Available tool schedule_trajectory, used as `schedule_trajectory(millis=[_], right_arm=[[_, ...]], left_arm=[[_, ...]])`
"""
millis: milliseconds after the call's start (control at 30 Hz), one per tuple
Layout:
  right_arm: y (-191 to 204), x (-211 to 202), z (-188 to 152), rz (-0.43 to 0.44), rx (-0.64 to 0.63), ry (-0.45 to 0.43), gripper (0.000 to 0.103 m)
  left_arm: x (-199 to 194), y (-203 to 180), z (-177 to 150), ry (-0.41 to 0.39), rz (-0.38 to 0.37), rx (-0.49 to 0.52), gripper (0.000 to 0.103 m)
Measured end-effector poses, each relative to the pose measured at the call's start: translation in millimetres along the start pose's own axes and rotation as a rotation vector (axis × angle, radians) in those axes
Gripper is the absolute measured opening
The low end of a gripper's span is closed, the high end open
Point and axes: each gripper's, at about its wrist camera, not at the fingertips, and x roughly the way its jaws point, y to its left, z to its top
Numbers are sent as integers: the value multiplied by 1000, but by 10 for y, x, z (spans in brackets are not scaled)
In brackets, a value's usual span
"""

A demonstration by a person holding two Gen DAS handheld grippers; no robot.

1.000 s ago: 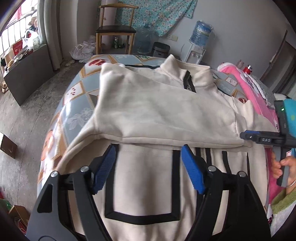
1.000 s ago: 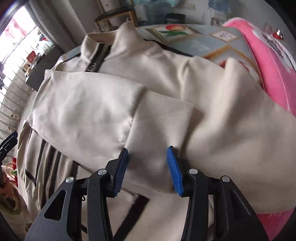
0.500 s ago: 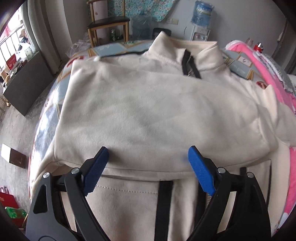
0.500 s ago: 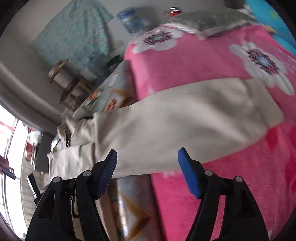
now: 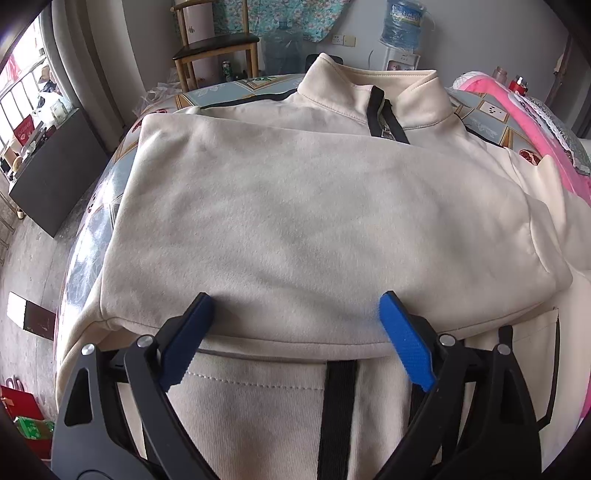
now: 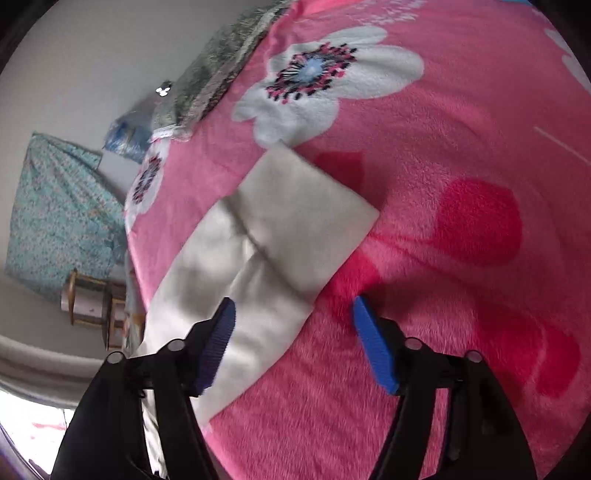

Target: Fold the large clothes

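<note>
- Against the frame a second ago, the left gripper (image 5: 291, 314) has moved in over the cream zip-up jacket (image 5: 317, 221): its blue fingers (image 5: 404, 341) now sit at the lower edge of the folded-over sleeve, where before they hung above the black-trimmed front panel.
- The right gripper (image 6: 293, 325) has swung away from the jacket's body; a second ago it faced the folded sleeve, and now it looks down at the other sleeve (image 6: 273, 240), stretched out on the pink flowered blanket (image 6: 461, 166).
- Only the left wrist view shows the collar, the zipper and the tiled-pattern counter cover (image 5: 96, 229) beneath the jacket, plus a wooden chair (image 5: 216, 50) and a water jug (image 5: 402, 24) behind.
- Only the right wrist view shows the sleeve's cuff end lying flat on the blanket.
- Left fingers are spread wide, holding nothing, with the sleeve fold between and just ahead of them.
- Right fingers are also spread and empty; the left one overlaps the sleeve, the right one is over bare blanket.
</note>
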Motion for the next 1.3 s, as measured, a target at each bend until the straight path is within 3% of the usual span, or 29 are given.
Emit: schedule_trajectory(millis=[33, 200, 400, 633, 700, 867, 967, 1033, 1067, 1133, 1167, 1200, 1300], right_arm=[[-13, 48, 14, -18, 9, -8, 54], [138, -12, 13, -54, -35, -82, 14], [994, -594, -113, -13, -254, -234, 11], [2497, -1248, -702, 211, -528, -283, 11], [2942, -1331, -990, 291, -605, -266, 11], [3993, -1273, -1962, 503, -779, -156, 11], [4429, -997, -2723, 556, -899, -78, 11], [4595, -675, -3283, 576, -972, 22, 11], [4650, -472, -3568, 577, -1017, 90, 11], [4659, 53, -4177, 548, -1121, 260, 24], [4658, 276, -4394, 517, -1167, 333, 48], [4581, 588, -4665, 457, -1228, 434, 58], [4261, 1071, -4880, 349, -1251, 540, 58]], left_arm=[[3, 2, 3, 0, -1, 0, 88], [6, 2, 7, 1, -1, 0, 89], [17, -5, 17, -2, -8, 2, 89], [-27, 102, 37, -2, -73, -33, 89], [-54, 166, 38, 3, -94, -45, 80], [-210, 426, -2, 0, -135, -86, 70], [-335, 663, -68, 5, -176, -129, 59], [-421, 842, -128, 7, -203, -163, 55], [-473, 930, -161, 1, -211, -177, 53], [-575, 1102, -222, -13, -223, -197, 52], [-616, 1171, -246, -19, -228, -204, 52], [-650, 1227, -260, -24, -232, -208, 52], [-745, 1333, -270, -51, -246, -196, 52]])
